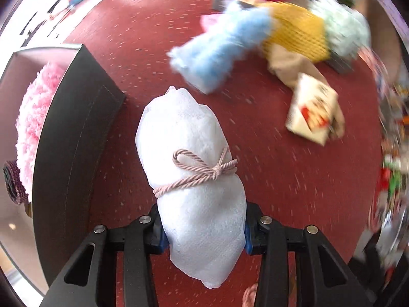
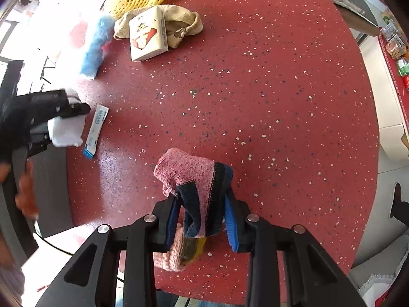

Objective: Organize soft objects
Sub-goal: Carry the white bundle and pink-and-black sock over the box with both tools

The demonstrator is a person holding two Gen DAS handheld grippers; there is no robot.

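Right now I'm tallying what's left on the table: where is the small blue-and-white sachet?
In the right wrist view the sachet lies flat on the red table at the left, just right of the left tongs holding the white bundle.

I can read no text in either view. The small cream box (image 2: 147, 35) carries a red-and-white graphic (its markings stay illegible to me), and the blue-and-white sachet (image 2: 95, 131) on the red table (image 2: 255, 102) bears blue print too small to decipher.
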